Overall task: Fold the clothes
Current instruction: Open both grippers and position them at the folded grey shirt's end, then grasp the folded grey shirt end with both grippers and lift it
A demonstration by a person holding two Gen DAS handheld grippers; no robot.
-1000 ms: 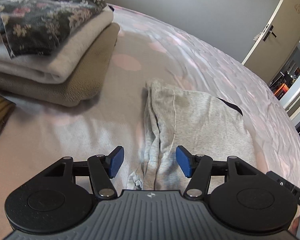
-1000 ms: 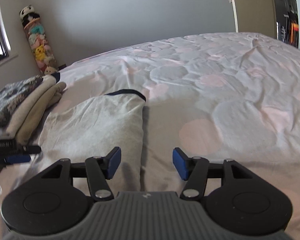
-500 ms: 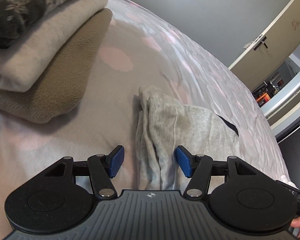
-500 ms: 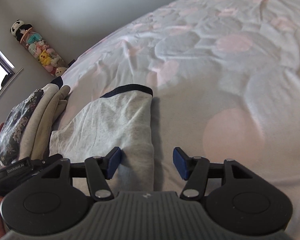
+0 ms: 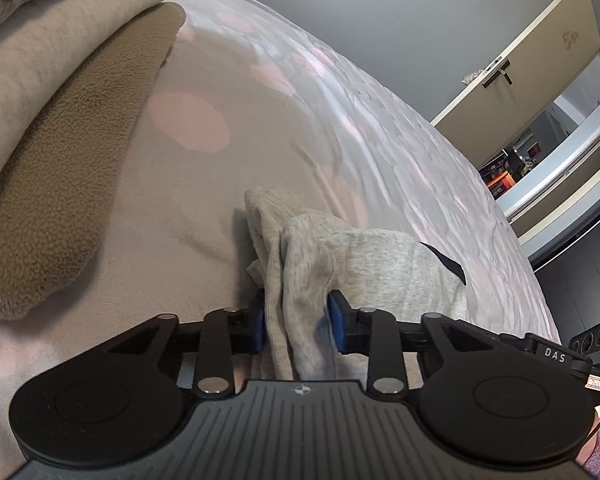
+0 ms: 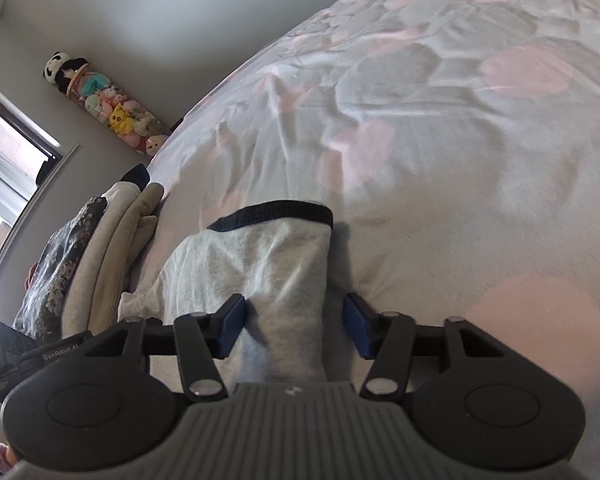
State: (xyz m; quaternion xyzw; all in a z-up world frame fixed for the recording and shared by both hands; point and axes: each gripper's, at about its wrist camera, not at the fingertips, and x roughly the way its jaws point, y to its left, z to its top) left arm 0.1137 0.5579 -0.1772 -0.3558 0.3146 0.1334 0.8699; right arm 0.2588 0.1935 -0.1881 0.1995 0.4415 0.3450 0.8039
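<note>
Left tool closing, pinching grey garment; right tool, beside "GenRobot" lettering, closing around its edge, pads not yet pressing.

Folded stack blocks left — bedspread right open.

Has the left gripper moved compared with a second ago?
Yes. The left gripper advanced along the bed onto the grey garment, nearer the folded pile; its jaws are closing on the bunched cloth.
</note>
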